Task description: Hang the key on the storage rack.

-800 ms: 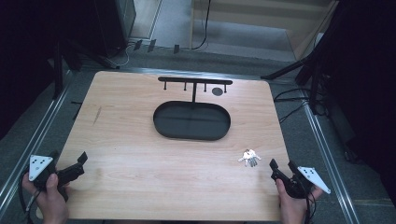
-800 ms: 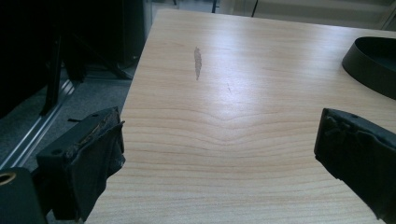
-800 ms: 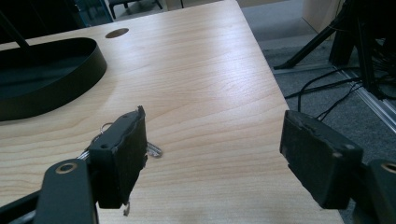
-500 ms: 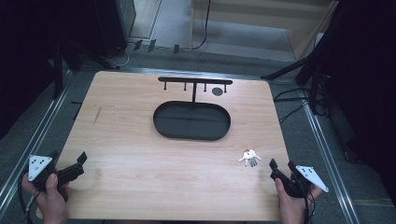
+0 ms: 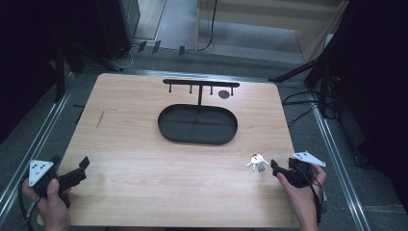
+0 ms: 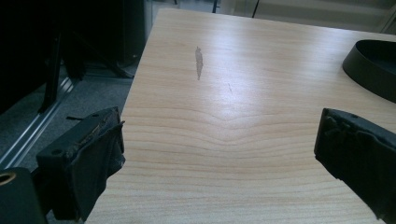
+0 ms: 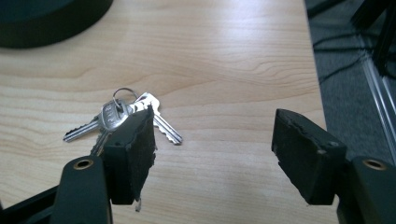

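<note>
Tongs on the right (image 5: 275,166) stand released, jaws spread wide, just beside the bunch of keys (image 5: 256,162) at the lower right of the high view; the left tongs (image 5: 82,166) are likewise released, holding nothing, at the lower left corner of the worktop (image 5: 125,144), well apart from everything else.

The keys lie flat on the wood, below and right of the black oval tray (image 5: 197,124) and its hook rack (image 5: 200,83). Flatness is the likely trouble: a closing jaw may skid over the blades or push the bunch along the worktop instead of lifting it. In the right gripper view one jaw already overlaps the keys (image 7: 116,116) while the other hangs over bare wood far to the side, so a squeeze from here would probably sweep them sideways, or catch a single blade and leave the rest dangling loose from the ring.

That offset is plain from the right gripper view, which also shows the ring and separate blades; the high view renders the keys as a small bright cluster. Conversely, the high view gives the rack with its pegs, while the left gripper view offers bare wood, a dark scuff (image 6: 199,62) and the tray's edge (image 6: 369,65).
</note>
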The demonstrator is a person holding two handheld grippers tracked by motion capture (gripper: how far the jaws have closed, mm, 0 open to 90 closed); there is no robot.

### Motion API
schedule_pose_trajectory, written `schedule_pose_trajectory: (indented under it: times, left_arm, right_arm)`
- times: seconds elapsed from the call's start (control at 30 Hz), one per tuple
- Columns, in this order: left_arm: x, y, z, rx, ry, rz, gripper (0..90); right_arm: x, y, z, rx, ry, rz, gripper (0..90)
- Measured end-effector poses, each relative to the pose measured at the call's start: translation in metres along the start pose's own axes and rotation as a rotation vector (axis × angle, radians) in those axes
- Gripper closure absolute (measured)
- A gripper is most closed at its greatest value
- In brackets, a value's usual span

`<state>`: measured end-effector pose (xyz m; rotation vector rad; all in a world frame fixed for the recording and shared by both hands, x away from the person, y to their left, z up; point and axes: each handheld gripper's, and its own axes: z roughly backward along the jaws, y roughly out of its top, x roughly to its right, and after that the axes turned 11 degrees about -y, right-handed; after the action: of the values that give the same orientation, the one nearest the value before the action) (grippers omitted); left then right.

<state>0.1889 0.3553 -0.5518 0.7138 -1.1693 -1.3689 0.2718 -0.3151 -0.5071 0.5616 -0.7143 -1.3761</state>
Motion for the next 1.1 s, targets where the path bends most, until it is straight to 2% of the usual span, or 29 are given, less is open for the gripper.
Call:
schedule_pose_trajectory:
  times: [0.07, 0.1, 0.13, 0.17, 0.2, 0.23, 0.3, 0.33, 0.37, 0.4, 0.43, 0.47, 0.5, 0.67, 0.83, 0.93, 0.97, 1.03, 1.07, 1.1]
  left_arm:
    - [0.000, 0.000, 0.000, -0.003, 0.000, 0.000, 1.7]
    - [-0.001, 0.000, 0.000, -0.001, -0.001, 0.001, 1.7]
    - [-0.001, 0.000, 0.000, -0.001, -0.001, 0.001, 1.7]
    - [-0.001, 0.000, 0.000, -0.002, -0.001, 0.002, 1.7]
    - [-0.001, 0.000, 0.000, -0.003, -0.001, 0.002, 1.7]
    - [-0.001, 0.000, 0.000, -0.003, -0.001, 0.002, 1.7]
    - [-0.001, 0.000, 0.000, -0.004, -0.003, 0.003, 1.7]
    - [-0.001, 0.000, 0.000, -0.004, -0.003, 0.003, 1.7]
    - [-0.001, 0.000, 0.000, -0.001, -0.007, 0.007, 1.7]
    - [-0.001, 0.000, 0.000, -0.001, -0.009, 0.007, 1.7]
    - [-0.001, 0.000, 0.000, -0.004, -0.008, 0.004, 1.7]
    - [-0.001, 0.000, 0.000, -0.004, -0.008, 0.004, 1.7]
    - [-0.001, 0.000, 0.000, -0.002, -0.006, 0.005, 1.7]
    - [-0.001, 0.000, 0.000, -0.001, -0.007, 0.007, 1.7]
    - [-0.001, 0.000, 0.000, -0.004, -0.009, 0.006, 1.7]
    - [-0.001, 0.000, 0.000, -0.004, -0.009, 0.006, 1.7]
    - [-0.001, 0.000, 0.000, -0.004, -0.009, 0.006, 1.7]
    - [-0.001, 0.000, 0.000, -0.004, -0.009, 0.008, 1.7]
    - [-0.001, 0.000, 0.000, -0.005, -0.009, 0.007, 1.7]
    - [-0.001, 0.000, 0.000, -0.004, -0.009, 0.008, 1.7]
  right_arm:
    - [-0.004, 0.013, -0.001, -0.047, 0.011, 0.047, 30.1]
    - [-0.007, 0.022, -0.003, -0.103, 0.014, 0.087, 30.1]
    - [-0.007, 0.022, -0.003, -0.103, 0.014, 0.087, 30.1]
    - [-0.008, 0.025, -0.004, -0.126, 0.017, 0.099, 30.1]
    - [-0.011, 0.033, -0.009, -0.181, 0.015, 0.129, 30.2]
    - [-0.011, 0.033, -0.009, -0.181, 0.015, 0.129, 30.2]
    - [-0.015, 0.042, -0.017, -0.256, 0.012, 0.160, 30.3]
    - [-0.015, 0.042, -0.017, -0.256, 0.012, 0.160, 30.3]
    - [-0.018, 0.048, -0.022, -0.314, 0.031, 0.184, 30.7]
    - [-0.018, 0.048, -0.022, -0.314, 0.031, 0.184, 30.7]
    - [-0.023, 0.051, -0.028, -0.367, 0.048, 0.212, 30.9]
    - [-0.023, 0.051, -0.028, -0.367, 0.048, 0.212, 30.9]
    - [-0.029, 0.053, -0.034, -0.408, 0.037, 0.279, 29.8]
    - [-0.040, 0.055, -0.043, -0.477, 0.089, 0.342, 25.6]
    - [-0.046, 0.053, -0.050, -0.505, 0.089, 0.390, 25.6]
    - [-0.047, 0.052, -0.052, -0.515, 0.102, 0.392, 25.3]
    - [-0.046, 0.052, -0.053, -0.510, 0.113, 0.384, 27.9]
    - [-0.046, 0.052, -0.052, -0.494, 0.141, 0.372, 42.7]
    - [-0.046, 0.052, -0.051, -0.477, 0.144, 0.387, 54.6]
    - [-0.044, 0.054, -0.050, -0.479, 0.139, 0.379, 74.2]
